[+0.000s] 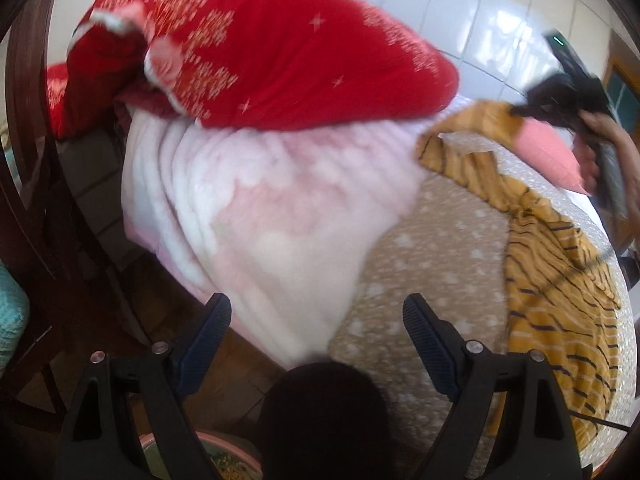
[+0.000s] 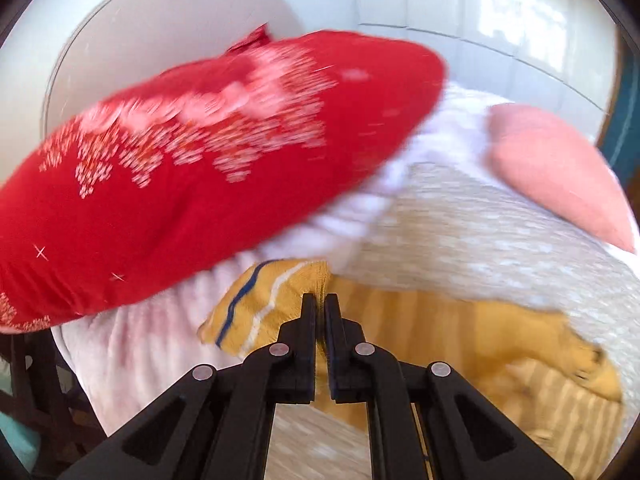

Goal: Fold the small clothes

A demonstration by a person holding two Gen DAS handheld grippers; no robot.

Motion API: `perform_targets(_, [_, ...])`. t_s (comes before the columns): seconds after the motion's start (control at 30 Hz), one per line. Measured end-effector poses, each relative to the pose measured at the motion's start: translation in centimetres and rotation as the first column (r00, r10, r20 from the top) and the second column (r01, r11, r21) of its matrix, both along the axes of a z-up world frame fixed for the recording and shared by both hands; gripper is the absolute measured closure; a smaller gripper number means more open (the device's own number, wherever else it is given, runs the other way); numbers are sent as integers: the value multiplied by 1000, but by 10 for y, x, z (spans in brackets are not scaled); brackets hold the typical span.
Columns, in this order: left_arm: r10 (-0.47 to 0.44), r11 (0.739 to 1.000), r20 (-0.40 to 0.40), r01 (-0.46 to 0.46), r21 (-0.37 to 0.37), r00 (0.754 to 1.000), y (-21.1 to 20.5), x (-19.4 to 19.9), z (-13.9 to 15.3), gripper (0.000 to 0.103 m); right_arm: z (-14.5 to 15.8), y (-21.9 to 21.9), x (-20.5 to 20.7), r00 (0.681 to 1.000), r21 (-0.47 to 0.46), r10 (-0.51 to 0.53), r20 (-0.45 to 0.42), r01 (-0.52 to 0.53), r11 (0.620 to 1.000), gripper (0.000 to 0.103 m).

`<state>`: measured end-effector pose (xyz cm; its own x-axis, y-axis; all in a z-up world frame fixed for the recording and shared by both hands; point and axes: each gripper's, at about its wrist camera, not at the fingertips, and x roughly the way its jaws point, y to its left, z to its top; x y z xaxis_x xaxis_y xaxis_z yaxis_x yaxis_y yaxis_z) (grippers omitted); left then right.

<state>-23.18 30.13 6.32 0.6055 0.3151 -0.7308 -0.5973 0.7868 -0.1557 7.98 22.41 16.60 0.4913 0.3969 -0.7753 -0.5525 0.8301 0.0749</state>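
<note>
A small mustard-yellow striped garment (image 1: 560,292) lies spread along the right side of a beige speckled bed cover (image 1: 432,248). My left gripper (image 1: 316,316) is open and empty, above the near edge of the bed and left of the garment. My right gripper (image 2: 320,304) is shut on the garment's edge (image 2: 264,300) and holds it lifted. It also shows in the left wrist view (image 1: 520,110) at the far right, with the cloth stretched from it.
A big red pillow (image 1: 280,52) rests on a folded pink-white fluffy blanket (image 1: 248,200) at the left of the bed. A pink pillow (image 2: 560,168) lies at the far right. Dark wooden furniture (image 1: 36,184) stands left of the bed.
</note>
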Motion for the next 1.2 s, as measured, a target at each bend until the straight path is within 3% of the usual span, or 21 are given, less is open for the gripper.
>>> perform_targets(0.13, [-44, 999, 7, 44, 12, 999, -22, 7, 11, 16, 9, -111, 5, 989, -5, -145, 4, 145, 989, 98])
perform_targets(0.23, [-85, 996, 9, 85, 11, 996, -40, 16, 18, 16, 5, -203, 6, 956, -16, -294, -5, 294, 956, 98])
perform_targets(0.3, [-117, 993, 7, 117, 16, 993, -53, 23, 22, 16, -3, -256, 12, 915, -65, -404, 13, 404, 912, 98])
perform_targets(0.4, [-169, 985, 11, 169, 18, 985, -73, 34, 30, 16, -22, -331, 13, 824, -212, -566, 40, 560, 801, 95])
perform_targets(0.47, [-198, 980, 11, 198, 30, 980, -84, 41, 34, 16, -26, -372, -2, 801, -128, -597, -35, 589, 798, 93])
perform_targets(0.5, [-215, 976, 7, 215, 37, 976, -90, 46, 36, 16, -25, -389, -16, 798, -80, -599, -59, 595, 800, 87])
perform_targets(0.6, [-257, 966, -3, 257, 37, 967, -102, 59, 36, 16, -24, -413, -51, 825, -31, -559, -81, 559, 829, 64])
perform_targets(0.77, [-309, 951, -31, 309, -2, 951, -110, 86, 23, 16, -35, -434, -123, 876, 13, -454, -164, 463, 886, 60])
perform_targets(0.9, [-363, 928, -42, 358, -106, 931, -108, 106, -5, 16, -59, -440, -182, 890, 97, -363, -277, 401, 911, 55])
perform_targets(1.07, [-447, 878, -42, 430, -210, 893, -117, 119, -33, 16, -97, -428, -232, 895, 211, -263, -360, 352, 912, 55])
perform_targets(1.13, [-483, 840, -13, 458, -291, 876, -123, 122, -44, 16, -111, -417, -244, 895, 247, -233, -381, 341, 907, 55])
perform_targets(1.2, [-492, 826, 18, 473, -308, 870, -130, 119, -45, 16, -121, -407, -252, 888, 289, -207, -410, 342, 894, 53])
